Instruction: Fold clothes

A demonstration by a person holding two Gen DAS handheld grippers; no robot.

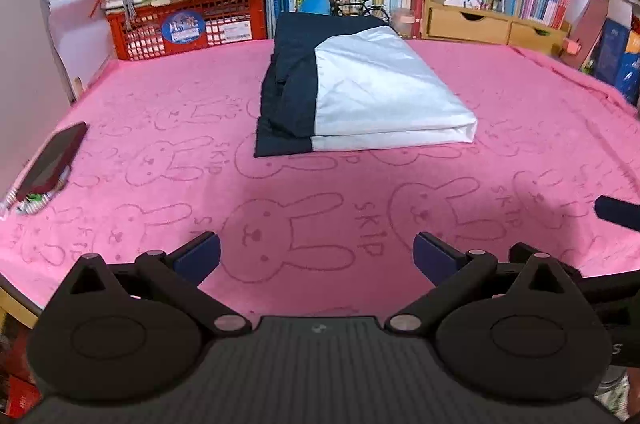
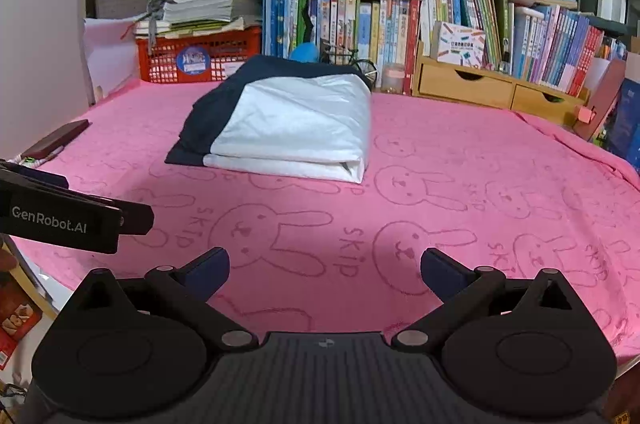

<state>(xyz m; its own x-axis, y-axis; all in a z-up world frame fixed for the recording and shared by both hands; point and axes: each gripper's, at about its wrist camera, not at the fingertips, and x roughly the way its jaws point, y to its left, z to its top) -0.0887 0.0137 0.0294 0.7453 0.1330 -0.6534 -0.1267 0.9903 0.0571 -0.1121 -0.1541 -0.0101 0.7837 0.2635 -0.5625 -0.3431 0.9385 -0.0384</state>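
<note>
Left tool [image 1: 316,256]: my jaws spread wide, gripping nothing.
Right tool [image 2: 324,268]: likewise spread, empty.
Folded navy-and-white garment [image 1: 372,91]: ahead of both, flat on pink bunny-print counter [image 1: 160,143].

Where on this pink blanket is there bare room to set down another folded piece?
Right of the folded navy-and-white garment the pink blanket lies bare to its edge. The near strip is also free. The back edge is crowded by the red crate and books.

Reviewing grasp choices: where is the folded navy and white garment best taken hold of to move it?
Probably the near white edge of the folded garment, approached from the front: its stacked layers face both open grippers, the left gripper and right gripper, and overhang nothing.
</note>
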